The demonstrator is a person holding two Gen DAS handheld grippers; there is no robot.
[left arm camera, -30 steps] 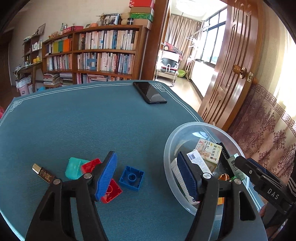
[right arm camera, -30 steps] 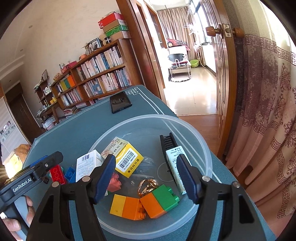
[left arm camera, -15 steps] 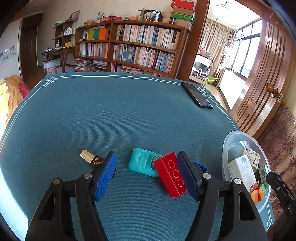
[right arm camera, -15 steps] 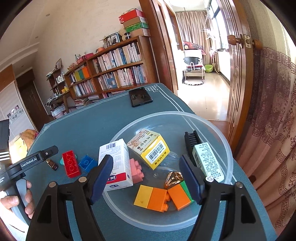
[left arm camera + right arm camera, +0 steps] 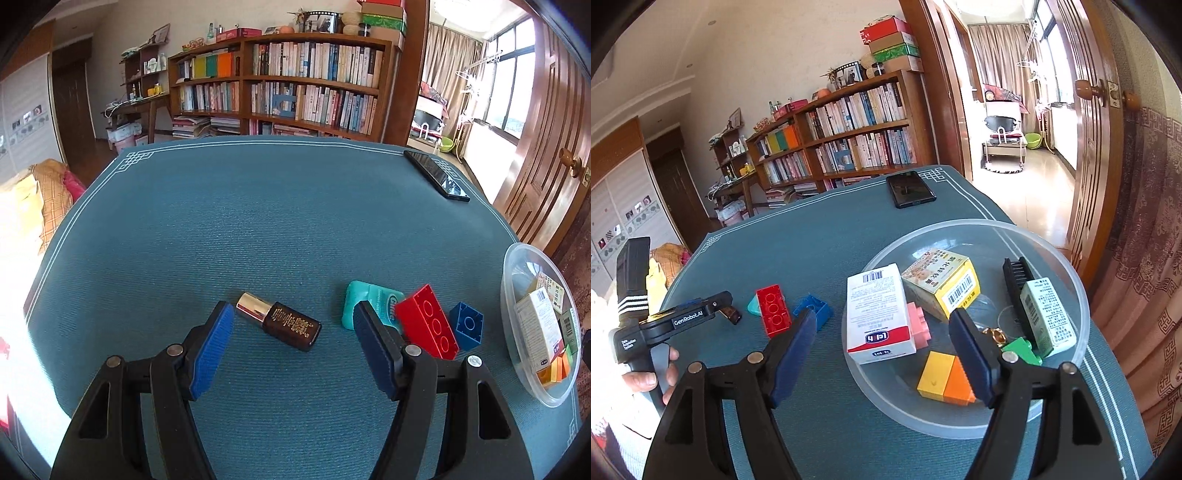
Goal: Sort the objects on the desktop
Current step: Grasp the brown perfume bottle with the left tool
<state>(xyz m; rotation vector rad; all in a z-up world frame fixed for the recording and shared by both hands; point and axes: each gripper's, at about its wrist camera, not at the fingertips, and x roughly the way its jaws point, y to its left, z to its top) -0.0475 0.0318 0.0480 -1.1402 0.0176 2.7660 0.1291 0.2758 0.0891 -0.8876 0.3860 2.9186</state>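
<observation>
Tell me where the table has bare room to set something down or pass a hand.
Bare cloth spans the table from the phone to the brown bottle. It is crowded between the bottle and the bowl: floss case, red brick, blue brick.

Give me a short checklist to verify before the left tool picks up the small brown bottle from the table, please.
1. Left tool is open and holds nothing: ok.
2. Brown bottle lies on its side between the tool's fingers, slightly ahead of them: ok.
3. Fingers do not touch the bottle yet: ok.
4. Teal floss box sits close behind the tool's right-hand finger and may be bumped: not ok.
5. Clear bowl has free space for the bottle: ok.
6. Right tool is open and empty, low over the bowl's near rim, possibly in the way: cannot tell.
</observation>
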